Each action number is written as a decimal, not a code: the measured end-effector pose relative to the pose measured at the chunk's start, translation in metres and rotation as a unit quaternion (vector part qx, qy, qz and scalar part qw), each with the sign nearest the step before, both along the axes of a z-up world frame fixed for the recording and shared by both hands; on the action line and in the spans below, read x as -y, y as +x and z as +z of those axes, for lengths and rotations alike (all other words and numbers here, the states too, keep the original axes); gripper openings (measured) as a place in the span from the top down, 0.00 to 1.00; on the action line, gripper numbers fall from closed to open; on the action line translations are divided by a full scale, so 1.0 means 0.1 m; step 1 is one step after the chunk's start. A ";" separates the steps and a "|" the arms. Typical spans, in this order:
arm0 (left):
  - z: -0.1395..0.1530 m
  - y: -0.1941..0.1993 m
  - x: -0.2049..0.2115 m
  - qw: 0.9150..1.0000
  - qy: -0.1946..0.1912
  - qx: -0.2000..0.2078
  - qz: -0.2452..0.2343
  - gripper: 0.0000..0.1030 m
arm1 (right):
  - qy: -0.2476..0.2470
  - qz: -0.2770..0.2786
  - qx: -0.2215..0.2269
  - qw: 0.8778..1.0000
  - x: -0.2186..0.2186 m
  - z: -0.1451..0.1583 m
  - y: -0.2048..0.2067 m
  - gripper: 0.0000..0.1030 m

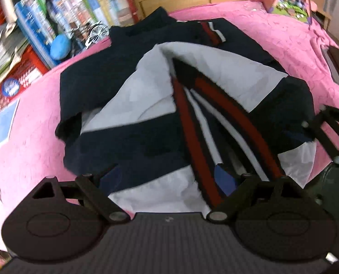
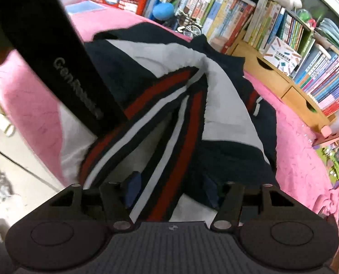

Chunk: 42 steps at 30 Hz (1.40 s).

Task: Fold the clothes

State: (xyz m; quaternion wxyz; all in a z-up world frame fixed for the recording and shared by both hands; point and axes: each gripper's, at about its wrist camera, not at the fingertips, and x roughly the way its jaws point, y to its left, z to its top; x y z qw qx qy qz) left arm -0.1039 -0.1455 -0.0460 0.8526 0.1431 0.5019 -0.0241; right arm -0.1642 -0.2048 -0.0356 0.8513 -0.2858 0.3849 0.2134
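A navy and white sweater (image 1: 146, 105) with red and white striped bands (image 1: 192, 137) lies spread and rumpled on a pink blanket (image 1: 32, 137). My left gripper (image 1: 167, 180) hovers over its near hem. The jaws stand wide apart and their blue pads (image 1: 224, 180) hold nothing. In the right wrist view the sweater (image 2: 226, 105) fills the middle, and my right gripper (image 2: 172, 190) straddles a striped band (image 2: 169, 171). Fabric lies between its blue pads (image 2: 132, 189), but I see no squeeze on it. The left tool's black housing (image 2: 78, 80) crosses the upper left.
Packed bookshelves (image 2: 272, 22) and wooden drawers (image 2: 272, 75) border the bed's far side, along with a small model bicycle (image 1: 96, 34) and a blue plush (image 1: 59, 45). A red crate (image 1: 25, 68) stands at the left. Bare floor (image 2: 21, 178) shows beyond the blanket's edge.
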 end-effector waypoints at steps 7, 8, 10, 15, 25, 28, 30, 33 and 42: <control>0.01 0.21 0.11 1.000 0.014 -0.010 0.026 0.13 | 0.043 -0.041 -0.004 0.998 0.14 -0.07 0.33 0.47; 0.02 0.25 0.13 0.999 0.022 -0.009 0.032 0.13 | 0.050 -0.047 -0.011 0.998 0.19 -0.08 0.39 0.59; 0.06 0.30 0.13 0.998 0.029 -0.003 0.049 0.13 | 0.063 -0.056 -0.030 0.996 0.30 -0.10 0.51 0.68; 0.19 0.32 0.01 0.995 0.025 0.004 0.095 0.12 | 0.085 0.030 -0.044 0.995 0.31 -0.05 0.42 0.20; 0.24 0.39 -0.01 0.997 0.014 -0.002 0.075 0.12 | 0.100 -0.012 -0.050 0.994 0.39 -0.08 0.46 0.77; 0.18 0.45 0.12 0.999 0.007 -0.010 0.034 0.12 | 0.120 -0.069 -0.030 0.990 0.58 0.10 0.47 0.80; 0.10 0.51 0.22 1.000 0.008 -0.013 0.005 0.12 | 0.139 -0.112 -0.022 0.984 0.72 0.23 0.47 0.81; -0.04 0.59 0.38 0.999 0.017 -0.019 -0.039 0.12 | 0.169 -0.173 -0.010 0.970 0.92 0.40 0.48 0.83; -0.40 0.76 0.33 0.997 0.054 -0.035 -0.043 0.13 | 0.165 -0.205 -0.011 0.965 1.17 0.48 0.58 0.79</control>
